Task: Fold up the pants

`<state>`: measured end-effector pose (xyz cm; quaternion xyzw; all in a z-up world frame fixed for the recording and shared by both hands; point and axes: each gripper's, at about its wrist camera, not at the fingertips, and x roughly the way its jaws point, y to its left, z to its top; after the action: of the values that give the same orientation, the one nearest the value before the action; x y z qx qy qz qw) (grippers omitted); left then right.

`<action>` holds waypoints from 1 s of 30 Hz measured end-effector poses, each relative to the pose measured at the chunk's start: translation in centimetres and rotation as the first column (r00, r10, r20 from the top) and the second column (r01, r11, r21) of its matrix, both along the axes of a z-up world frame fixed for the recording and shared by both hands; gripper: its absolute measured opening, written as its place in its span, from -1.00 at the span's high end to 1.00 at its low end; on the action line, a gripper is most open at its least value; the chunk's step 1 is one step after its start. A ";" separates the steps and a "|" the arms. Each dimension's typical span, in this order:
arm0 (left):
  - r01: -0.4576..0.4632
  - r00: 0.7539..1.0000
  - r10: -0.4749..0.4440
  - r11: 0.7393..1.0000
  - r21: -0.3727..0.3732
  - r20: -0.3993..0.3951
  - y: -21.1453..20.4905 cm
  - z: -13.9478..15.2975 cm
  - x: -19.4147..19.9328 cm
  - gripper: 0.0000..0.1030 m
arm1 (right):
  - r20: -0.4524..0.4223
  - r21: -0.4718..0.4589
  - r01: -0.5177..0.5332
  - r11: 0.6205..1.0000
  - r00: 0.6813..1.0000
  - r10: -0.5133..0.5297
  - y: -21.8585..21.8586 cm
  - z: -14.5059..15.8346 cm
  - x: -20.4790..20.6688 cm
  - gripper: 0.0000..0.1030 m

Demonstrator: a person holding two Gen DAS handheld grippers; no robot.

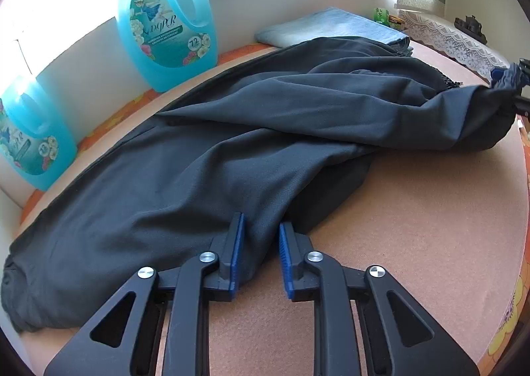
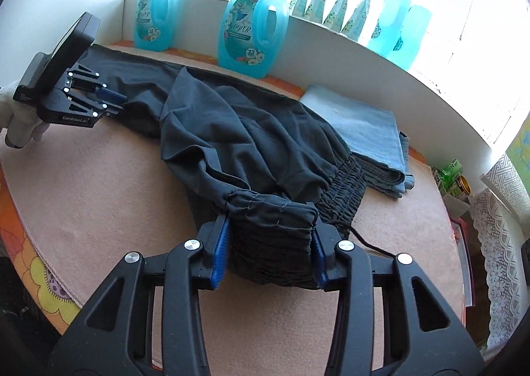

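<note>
Dark grey pants [image 1: 232,144] lie crumpled across a pink mat [image 1: 414,227], legs to the left and elastic waistband to the right. In the left wrist view my left gripper [image 1: 261,243] sits at the near edge of a pant leg, its blue pads closed on a fold of the fabric. The right wrist view shows that same left gripper [image 2: 116,98] at the far left, held by a gloved hand [image 2: 23,124]. My right gripper [image 2: 270,243] is shut on the bunched waistband [image 2: 275,210], a pad pressing on each side. The right gripper [image 1: 505,78] also shows at the right edge of the left wrist view.
Turquoise detergent bottles [image 2: 251,35] stand along the white back wall [image 2: 331,55]. A folded light-blue cloth [image 2: 361,124] lies behind the waistband. Small jars and boxes [image 2: 453,177] and a lace cloth [image 2: 500,243] are at the right. The mat's front edge [image 2: 39,257] curves close to the grippers.
</note>
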<state>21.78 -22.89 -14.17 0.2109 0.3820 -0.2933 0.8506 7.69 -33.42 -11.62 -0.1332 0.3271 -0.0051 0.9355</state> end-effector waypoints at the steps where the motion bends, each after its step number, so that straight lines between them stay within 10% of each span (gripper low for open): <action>1: -0.001 1.000 0.001 1.000 -0.003 -0.003 0.0 0.0 0.1 0.81 | 0.011 -0.004 0.021 1.000 1.000 -0.021 -0.3 0.5 0.5 0.23; 11: 0.022 1.000 -0.022 0.999 -0.031 -0.001 0.4 0.5 0.1 0.87 | 0.084 -0.035 0.198 0.980 0.977 -0.195 -5.9 4.9 8.2 0.29; 22: 0.039 0.999 -0.040 0.997 -0.068 -0.011 1.2 0.7 -0.1 0.90 | -0.191 0.079 0.381 0.921 0.913 -0.361 -15.2 -0.5 19.7 0.67; 30: 0.029 0.999 -0.030 0.996 -0.082 -0.011 2.0 1.0 0.2 0.90 | -0.192 0.177 0.410 0.895 0.906 -0.377 -17.2 -0.9 17.5 0.11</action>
<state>21.98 -20.91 -13.15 0.1795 0.3717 -0.3225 0.8518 25.17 -50.59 -12.54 0.0367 0.4166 -0.1493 0.8960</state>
